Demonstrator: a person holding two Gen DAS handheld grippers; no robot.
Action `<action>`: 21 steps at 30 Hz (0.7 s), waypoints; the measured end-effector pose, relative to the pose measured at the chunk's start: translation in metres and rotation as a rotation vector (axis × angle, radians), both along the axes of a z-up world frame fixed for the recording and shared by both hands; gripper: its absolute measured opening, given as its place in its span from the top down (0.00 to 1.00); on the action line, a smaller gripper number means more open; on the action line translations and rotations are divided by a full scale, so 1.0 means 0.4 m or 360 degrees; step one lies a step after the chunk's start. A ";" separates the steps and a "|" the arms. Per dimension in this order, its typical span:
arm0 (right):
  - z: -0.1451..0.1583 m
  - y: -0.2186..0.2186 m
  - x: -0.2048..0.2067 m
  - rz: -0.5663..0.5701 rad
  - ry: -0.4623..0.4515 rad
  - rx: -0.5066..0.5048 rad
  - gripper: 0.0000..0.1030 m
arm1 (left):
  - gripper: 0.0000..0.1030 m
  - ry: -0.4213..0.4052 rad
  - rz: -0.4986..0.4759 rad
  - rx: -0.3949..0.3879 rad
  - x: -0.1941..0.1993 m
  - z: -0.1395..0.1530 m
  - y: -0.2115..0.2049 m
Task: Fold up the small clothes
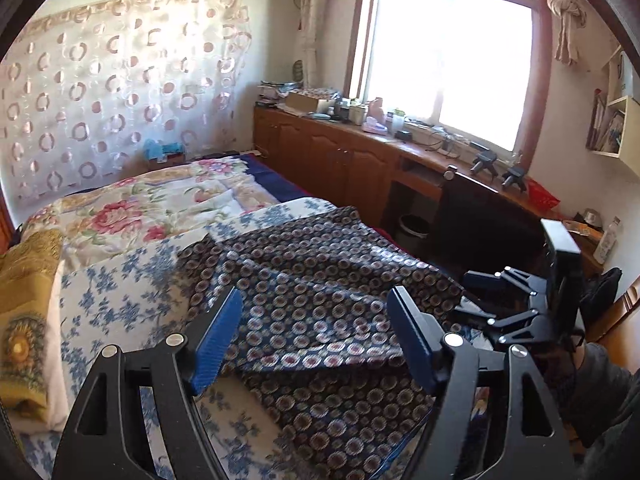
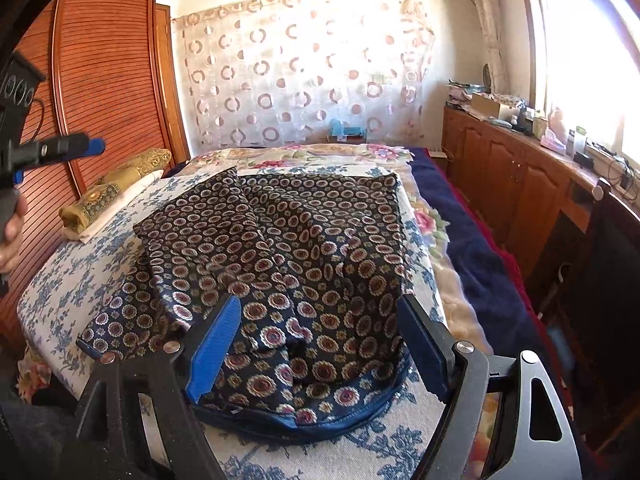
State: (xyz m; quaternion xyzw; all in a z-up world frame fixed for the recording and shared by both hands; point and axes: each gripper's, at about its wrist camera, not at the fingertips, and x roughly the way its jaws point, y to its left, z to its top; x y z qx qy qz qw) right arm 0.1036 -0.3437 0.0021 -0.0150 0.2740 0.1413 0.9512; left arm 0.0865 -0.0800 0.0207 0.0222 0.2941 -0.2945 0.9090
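A dark navy garment (image 1: pixel 320 292) printed with small round medallions lies partly folded on a white cloth with blue flowers (image 1: pixel 120 292) spread over the bed. My left gripper (image 1: pixel 316 324) hovers over the garment's near part, its blue pads wide apart and open with nothing pinched. In the right wrist view the garment (image 2: pixel 304 240) shows layered folds and a blue hem at its near edge. My right gripper (image 2: pixel 320 316) stands open over that near edge, with cloth below its pads but not gripped. The left gripper (image 2: pixel 60 156) hangs at the far left, held by a hand.
A flowered quilt (image 1: pixel 160 204) covers the far bed. A gold cushion (image 2: pixel 116 184) lies at the left edge by a wooden wardrobe (image 2: pixel 108 68). Wooden cabinets (image 1: pixel 340 160) with clutter run under the window, with a dark chair (image 1: pixel 488 220) and a bin (image 1: pixel 414 228) beside the bed.
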 end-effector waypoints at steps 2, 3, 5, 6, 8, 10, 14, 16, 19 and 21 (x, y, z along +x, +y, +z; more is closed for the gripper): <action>0.003 0.012 0.005 0.0020 -0.0003 0.0001 0.21 | 0.26 0.0005 0.0032 -0.0002 0.001 -0.011 0.019; 0.005 0.020 0.006 0.0031 -0.0006 -0.0001 0.21 | 0.26 0.0010 0.0057 -0.0004 -0.002 -0.016 0.033; 0.011 0.037 0.009 0.0061 -0.0013 -0.0005 0.21 | 0.26 0.0014 0.0093 -0.0009 -0.008 -0.024 0.056; 0.014 0.044 0.010 0.0075 -0.0015 -0.0006 0.21 | 0.26 0.0018 0.0121 -0.0016 -0.011 -0.031 0.073; 0.023 0.064 0.016 0.0115 -0.0022 -0.0011 0.21 | 0.26 0.0026 0.0161 -0.0027 -0.017 -0.039 0.101; 0.034 0.090 0.027 0.0161 -0.0031 -0.0019 0.21 | 0.26 0.0033 0.0200 -0.0032 -0.019 -0.050 0.127; 0.051 0.152 0.063 0.0291 -0.0036 -0.0040 0.21 | 0.26 0.0029 0.0282 -0.0027 -0.029 -0.059 0.176; 0.056 0.189 0.091 0.0366 -0.0020 -0.0050 0.21 | 0.26 0.0031 0.0317 -0.0037 -0.031 -0.062 0.200; 0.058 0.244 0.136 0.0477 0.0025 -0.0079 0.21 | 0.26 0.0023 0.0361 -0.0048 -0.034 -0.066 0.231; 0.057 0.282 0.164 0.0550 0.0056 -0.0112 0.21 | 0.26 0.0021 0.0386 -0.0058 -0.035 -0.069 0.251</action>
